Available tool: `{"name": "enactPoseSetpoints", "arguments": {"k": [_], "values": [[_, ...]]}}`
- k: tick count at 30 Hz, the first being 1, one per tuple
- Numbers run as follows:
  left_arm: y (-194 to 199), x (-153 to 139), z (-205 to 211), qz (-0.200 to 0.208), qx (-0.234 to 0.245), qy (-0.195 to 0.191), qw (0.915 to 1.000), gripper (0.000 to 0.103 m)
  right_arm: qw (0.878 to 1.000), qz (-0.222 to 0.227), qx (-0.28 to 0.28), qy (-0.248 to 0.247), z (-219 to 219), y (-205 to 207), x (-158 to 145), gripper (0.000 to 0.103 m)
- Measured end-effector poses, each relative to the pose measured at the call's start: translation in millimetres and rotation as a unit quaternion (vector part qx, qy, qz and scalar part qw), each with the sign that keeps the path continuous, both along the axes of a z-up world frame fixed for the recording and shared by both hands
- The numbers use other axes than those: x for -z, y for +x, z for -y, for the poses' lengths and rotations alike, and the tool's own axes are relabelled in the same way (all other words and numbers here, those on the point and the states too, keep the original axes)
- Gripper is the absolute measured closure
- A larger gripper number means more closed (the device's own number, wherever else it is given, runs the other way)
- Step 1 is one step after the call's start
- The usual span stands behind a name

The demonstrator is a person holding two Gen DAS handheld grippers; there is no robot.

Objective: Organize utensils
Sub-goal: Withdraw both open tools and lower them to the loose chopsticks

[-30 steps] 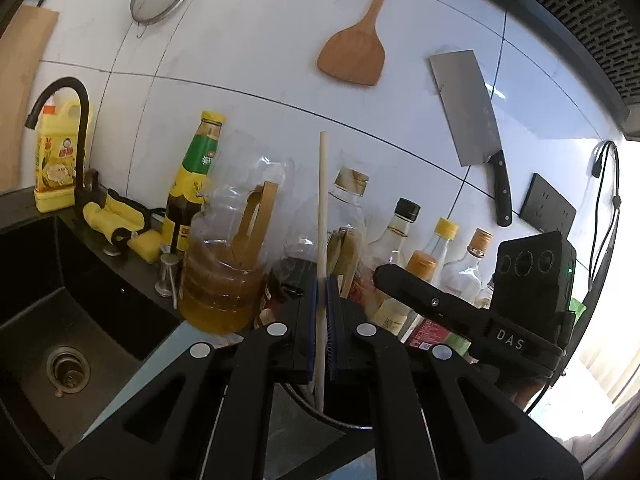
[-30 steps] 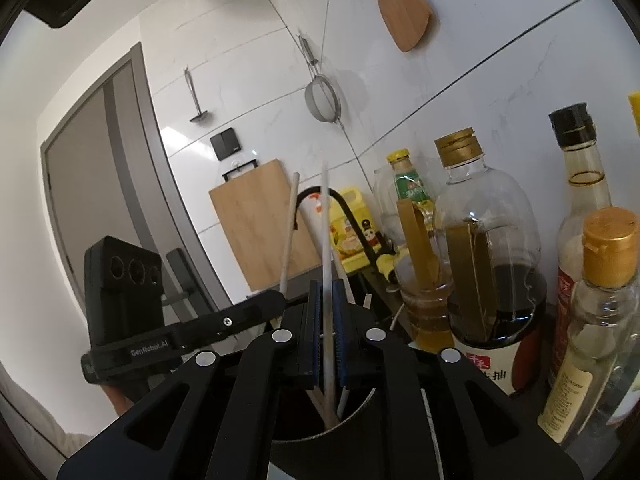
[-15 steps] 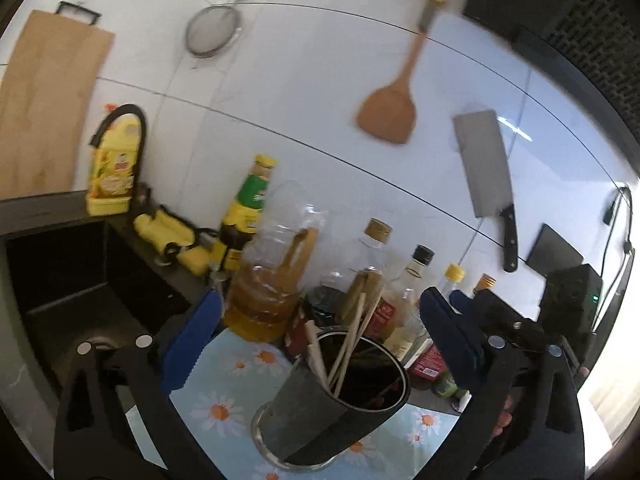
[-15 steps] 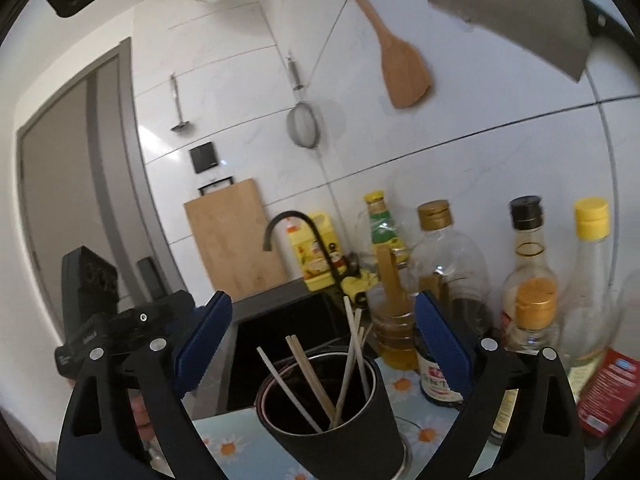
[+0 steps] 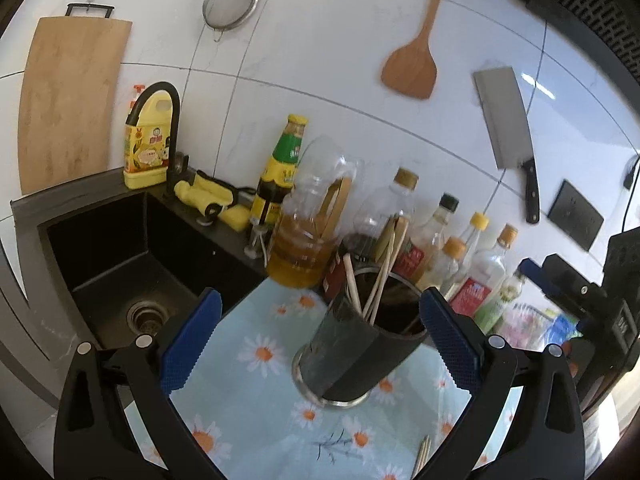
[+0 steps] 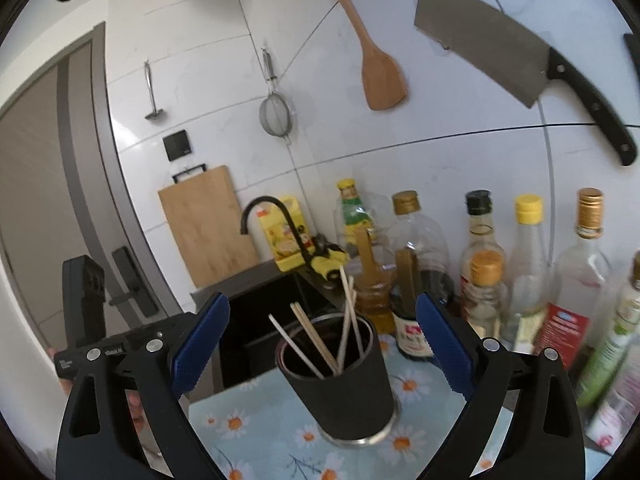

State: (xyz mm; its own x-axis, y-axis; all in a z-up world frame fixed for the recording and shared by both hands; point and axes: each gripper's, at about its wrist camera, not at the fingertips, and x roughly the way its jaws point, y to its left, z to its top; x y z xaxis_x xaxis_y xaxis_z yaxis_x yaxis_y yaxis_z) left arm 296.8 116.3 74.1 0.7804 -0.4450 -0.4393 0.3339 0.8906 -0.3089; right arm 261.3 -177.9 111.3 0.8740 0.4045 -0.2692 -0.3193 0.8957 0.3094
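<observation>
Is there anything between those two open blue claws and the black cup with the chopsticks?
Nothing visible. The left gripper and the right gripper both have their jaws wide apart and empty, having just opened. The black cup with its chopsticks stands straight ahead on the daisy-print mat; the bottles stand behind it.

- left gripper (image 5: 320, 334): matte black arms, silver pivot screws, blue ribbed pads (image 5: 190, 340)
- right gripper (image 6: 322, 342): same build, black camera block behind

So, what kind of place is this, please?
Most likely a home kitchen: a black sink with a curved tap, a cleaver and a wooden spatula hanging on the tiled wall, and bottles of oil and sauce along the counter.
</observation>
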Motion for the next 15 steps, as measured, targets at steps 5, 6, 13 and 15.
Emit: {"name": "enactPoseSetpoints", "arguments": {"k": [5, 6, 13, 15], "values": [[-2.9, 12.1, 0.0, -0.023, 0.018, 0.009, 0.9995, 0.006, 0.999, -0.02, 0.043, -0.016, 2.0, -18.8, 7.7, 0.013], [-2.7, 16.4, 0.2, -0.03, 0.026, 0.008, 0.9992, 0.006, 0.998, -0.027, 0.049, -0.017, 2.6, -21.4, 10.8, 0.013], [2.6, 46.6, 12.5, -0.071, 0.068, 0.026, 0.9948, 0.006, 0.994, -0.065, 0.084, -0.021, 6.8, -37.4, 35.6, 0.013], [5.3, 56.4, 18.6, -0.084, 0.083, 0.037, 0.9923, 0.006, 0.992, -0.077, 0.096, -0.023, 7.3, -41.2, 43.9, 0.013]]}}
